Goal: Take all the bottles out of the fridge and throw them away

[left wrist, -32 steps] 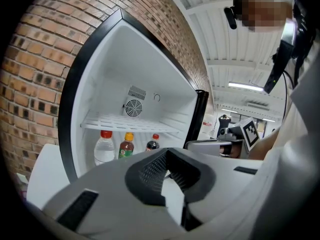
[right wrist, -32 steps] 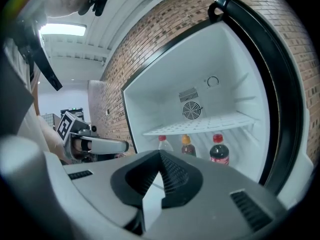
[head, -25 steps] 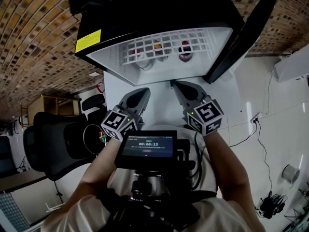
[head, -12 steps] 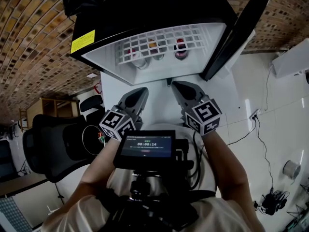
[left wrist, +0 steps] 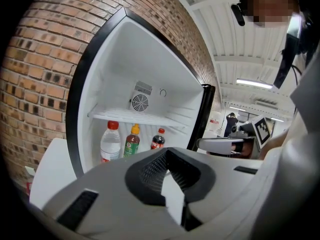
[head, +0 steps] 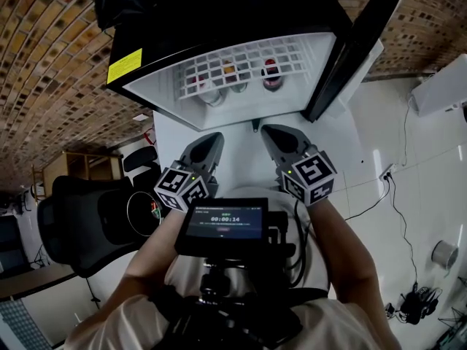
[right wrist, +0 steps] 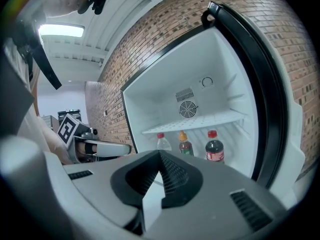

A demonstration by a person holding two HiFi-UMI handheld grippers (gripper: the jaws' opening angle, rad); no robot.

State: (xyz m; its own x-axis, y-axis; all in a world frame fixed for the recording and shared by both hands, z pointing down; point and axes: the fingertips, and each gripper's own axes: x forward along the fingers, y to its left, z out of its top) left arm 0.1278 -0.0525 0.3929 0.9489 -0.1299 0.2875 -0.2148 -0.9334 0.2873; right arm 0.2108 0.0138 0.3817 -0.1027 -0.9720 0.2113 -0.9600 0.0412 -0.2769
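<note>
The small black fridge (head: 219,20) stands open, its door (head: 357,49) swung to the right. Under its white wire shelf (head: 241,60) stand three bottles: a clear one with a red cap (left wrist: 111,141), a green-labelled one with an orange cap (left wrist: 132,140) and a dark cola one with a red cap (left wrist: 158,139). The right gripper view shows the same clear bottle (right wrist: 162,141), green bottle (right wrist: 185,143) and cola bottle (right wrist: 214,146). My left gripper (head: 214,135) and right gripper (head: 268,130) hover side by side in front of the opening, both shut and empty, well short of the bottles.
The fridge sits on a white cabinet top (head: 241,148) against a brick wall (head: 51,64). A black office chair (head: 80,217) stands at the left. A small screen (head: 222,221) is mounted on the person's chest. Cables (head: 405,305) lie on the white floor at the right.
The head view has shifted slightly, so the fridge sits a little higher in the picture. Both grippers stay shut in about the same place.
</note>
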